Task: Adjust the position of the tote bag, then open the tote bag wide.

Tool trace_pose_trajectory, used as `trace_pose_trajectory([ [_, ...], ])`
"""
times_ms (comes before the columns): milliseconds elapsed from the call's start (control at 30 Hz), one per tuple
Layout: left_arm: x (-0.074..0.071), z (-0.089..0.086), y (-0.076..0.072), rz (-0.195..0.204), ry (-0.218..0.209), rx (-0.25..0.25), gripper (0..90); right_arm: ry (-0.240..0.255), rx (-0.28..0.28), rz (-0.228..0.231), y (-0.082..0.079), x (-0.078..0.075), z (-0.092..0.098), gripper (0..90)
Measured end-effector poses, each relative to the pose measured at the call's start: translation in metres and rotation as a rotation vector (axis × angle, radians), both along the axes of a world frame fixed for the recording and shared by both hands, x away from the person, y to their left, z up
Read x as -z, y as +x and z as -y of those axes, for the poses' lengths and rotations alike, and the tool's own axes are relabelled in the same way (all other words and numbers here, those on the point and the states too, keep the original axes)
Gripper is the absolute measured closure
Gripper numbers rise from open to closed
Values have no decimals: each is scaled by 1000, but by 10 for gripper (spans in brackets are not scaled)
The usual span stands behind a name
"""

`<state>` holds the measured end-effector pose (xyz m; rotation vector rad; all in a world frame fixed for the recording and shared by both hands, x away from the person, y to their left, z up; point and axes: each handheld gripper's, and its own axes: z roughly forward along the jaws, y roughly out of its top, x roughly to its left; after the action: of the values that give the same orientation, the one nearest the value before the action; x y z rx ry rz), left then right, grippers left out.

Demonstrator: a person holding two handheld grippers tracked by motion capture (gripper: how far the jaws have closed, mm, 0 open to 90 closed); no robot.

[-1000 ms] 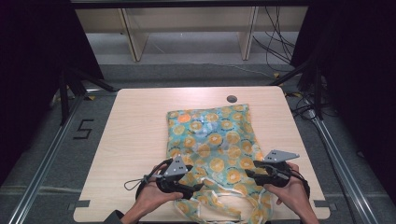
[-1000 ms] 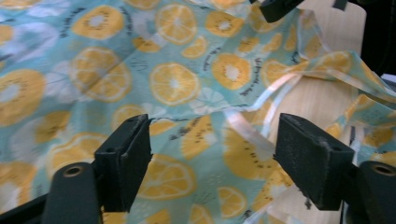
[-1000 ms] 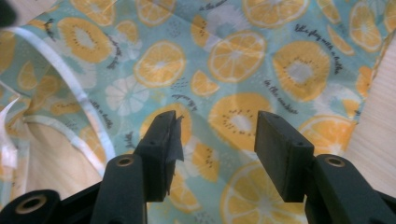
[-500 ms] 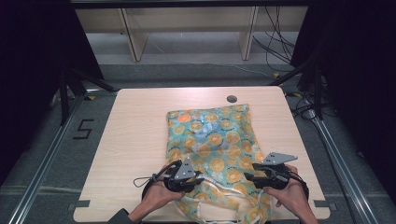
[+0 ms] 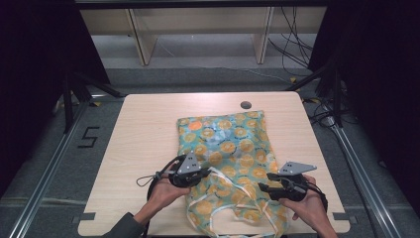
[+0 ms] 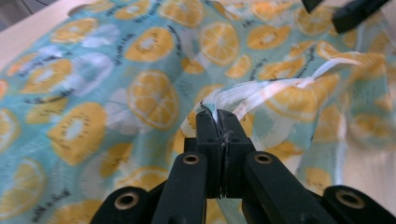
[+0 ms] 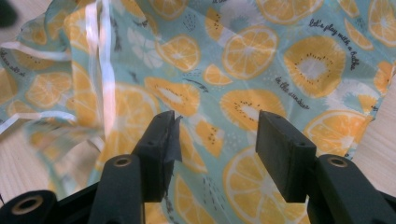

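Pale wooden table [image 5: 143, 148] on a grey floor, dark curtains at both sides, open shelving behind. Spread over the table's right half, from its middle to the near edge: a teal cloth bag [image 5: 233, 148] printed with orange and kiwi slices, white straps [image 5: 223, 173] rumpled at the near end. Left gripper [image 5: 202, 174] at the bag's near left edge, jaws just closed and now pinched tight on a white strap [image 6: 261, 91], seen bunched between the black tips in the left gripper view. Right gripper [image 5: 265, 182] over the bag's near right part, jaws apart with printed cloth [image 7: 219, 121] showing between them, pads pressing on nothing. Small dark hole [image 5: 245, 105] in the tabletop just beyond the bag's far edge.
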<state>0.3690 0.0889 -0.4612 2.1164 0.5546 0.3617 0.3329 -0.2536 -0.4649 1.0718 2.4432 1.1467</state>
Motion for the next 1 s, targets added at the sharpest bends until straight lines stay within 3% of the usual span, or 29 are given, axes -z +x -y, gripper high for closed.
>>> trace_pose_trajectory([
  [133, -5, -6, 11, 15, -27, -47, 881, 1, 1, -6, -1, -1, -1, 484],
  [167, -9, -10, 16, 19, -13, -51, 882, -2, 4, 5, 0, -2, 0, 485],
  [200, -10, -11, 18, 20, -35, -64, 881, 11, 22, -22, -3, -3, -2, 484],
  [233, -13, -13, 21, 30, -38, -75, 882, 0, 5, 9, -1, -3, 0, 484],
  [300, -18, -16, 28, 28, -54, -94, 881, 19, 8, 13, -2, -4, -1, 479],
  [367, -22, -18, 35, 40, -65, -110, 881, 33, 17, -15, -5, -8, -3, 468],
  [433, -26, -22, 43, 43, -68, -116, 881, 41, -3, 7, -5, -11, -3, 460],
  [500, -27, -23, 45, 4, -90, -151, 880, 72, -16, 3, -8, -16, -7, 458],
  [567, -27, -25, 50, -8, -107, -168, 880, 63, -42, 21, -9, -20, -10, 453],
  [600, -28, -27, 55, 21, -102, -145, 880, 61, -61, 59, -9, -20, -12, 452],
  [733, -27, -31, 60, 5, -111, -156, 878, 15, -95, 63, -11, -23, -21, 445],
  [900, -29, -36, 62, 4, -125, -162, 876, -2, -122, 53, -12, -20, -34, 426],
  [1000, -32, -38, 63, 10, -125, -165, 874, -55, -119, 79, -9, -19, -40, 423],
])
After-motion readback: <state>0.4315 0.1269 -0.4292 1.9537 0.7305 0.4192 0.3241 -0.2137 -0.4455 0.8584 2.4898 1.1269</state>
